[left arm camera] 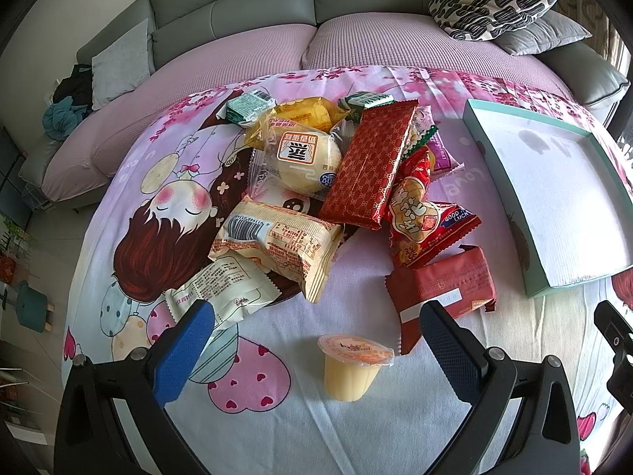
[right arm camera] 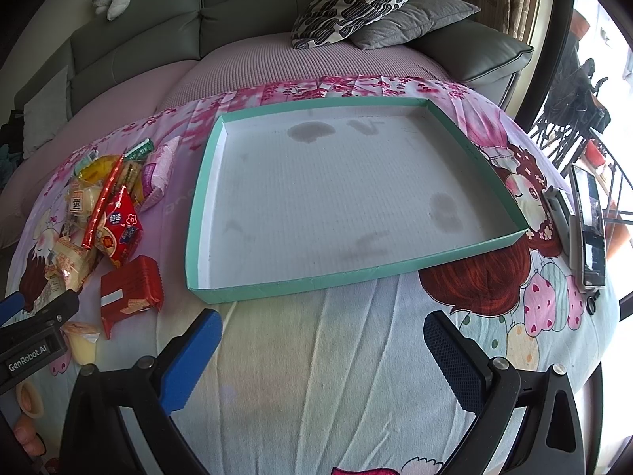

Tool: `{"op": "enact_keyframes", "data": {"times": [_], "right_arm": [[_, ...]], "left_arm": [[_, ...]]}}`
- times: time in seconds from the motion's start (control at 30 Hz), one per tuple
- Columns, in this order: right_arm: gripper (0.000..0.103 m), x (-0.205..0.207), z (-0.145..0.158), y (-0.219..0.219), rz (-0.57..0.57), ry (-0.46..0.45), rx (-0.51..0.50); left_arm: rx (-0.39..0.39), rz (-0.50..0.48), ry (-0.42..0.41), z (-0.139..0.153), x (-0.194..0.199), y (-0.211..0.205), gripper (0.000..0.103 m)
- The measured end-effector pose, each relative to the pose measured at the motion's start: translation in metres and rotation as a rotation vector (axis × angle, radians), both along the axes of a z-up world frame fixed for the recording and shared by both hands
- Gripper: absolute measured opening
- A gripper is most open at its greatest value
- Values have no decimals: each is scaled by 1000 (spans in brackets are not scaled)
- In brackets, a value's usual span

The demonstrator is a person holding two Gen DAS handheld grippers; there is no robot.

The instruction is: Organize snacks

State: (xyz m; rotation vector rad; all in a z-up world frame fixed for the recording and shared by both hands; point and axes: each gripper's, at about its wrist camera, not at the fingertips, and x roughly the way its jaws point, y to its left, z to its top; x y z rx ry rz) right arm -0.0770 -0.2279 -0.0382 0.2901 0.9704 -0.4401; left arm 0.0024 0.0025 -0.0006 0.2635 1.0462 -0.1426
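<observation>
My left claw [left arm camera: 312, 340] gapes wide around a small yellow plastic jelly cup [left arm camera: 350, 368] on the desk; light, slippery, foil lid fragile, so grip its ribbed sides. My right claw [right arm camera: 322, 350] hangs wide, empty.

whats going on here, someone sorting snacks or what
Someone holds a gripper in each hand over a cartoon-print cloth. A pile of packaged snacks lies beside a shallow teal tray with nothing in it. The left gripper is open with a yellow jelly cup between its fingers, not yet gripped. The right gripper is open and holds nothing.
</observation>
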Motion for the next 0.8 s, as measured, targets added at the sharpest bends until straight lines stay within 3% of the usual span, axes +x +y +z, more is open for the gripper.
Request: {"op": "enact_keyframes", "data": {"times": [0.5,0.8], "right_arm": [[103,1,-2,3,9,-1,4],[103,14,-3,35,146,-30,21]], "left_arm": [[-17,19,-15,4,2,8,103],[-55,80,12,2,0,33,103]]}}
